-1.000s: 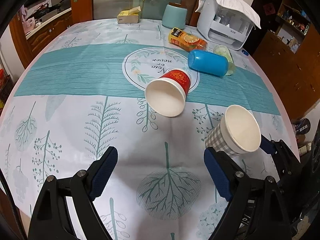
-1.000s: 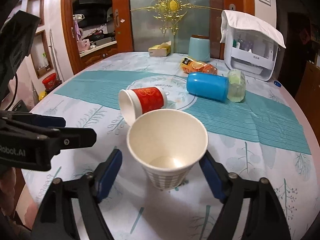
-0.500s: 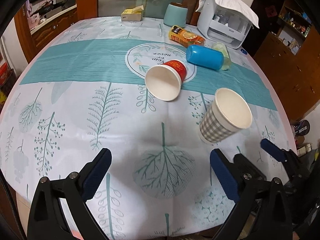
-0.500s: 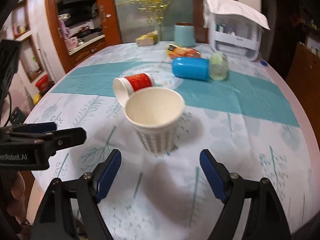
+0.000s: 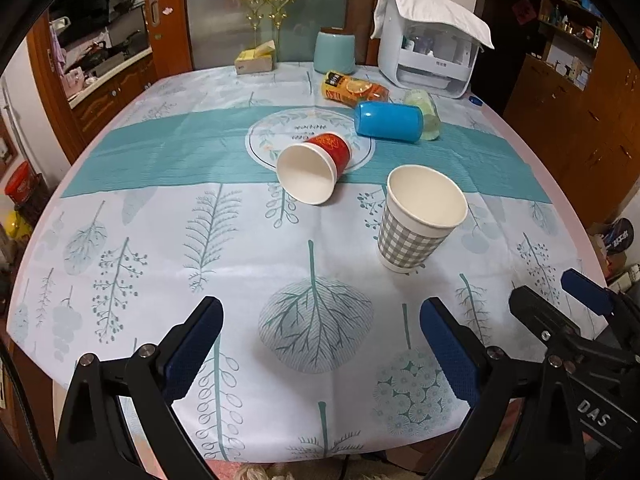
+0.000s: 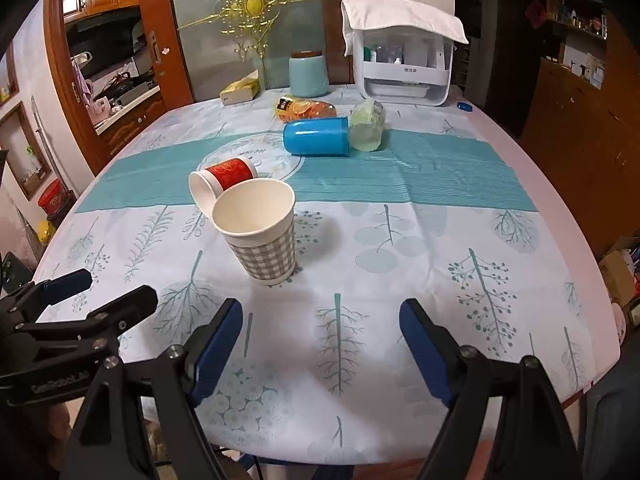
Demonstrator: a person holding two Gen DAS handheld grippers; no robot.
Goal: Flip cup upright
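Checked cup [image 5: 416, 222] stands upright, mouth up, on tablecloth [image 5: 120, 240] toward near right part of tabletop; nothing touches it. We judge that flip done.

Red cup [image 5: 316, 164] lies on side near tabletop centre, mouth toward near edge. Blue cup [image 5: 388, 122] also on side, beyond it toward far right edge. Both left, if task covers them.

Left gripper [image 5: 320, 356] wide apart, empty, over near edge. Right gripper [image 6: 320, 354] also wide, empty, well short of checked cup.
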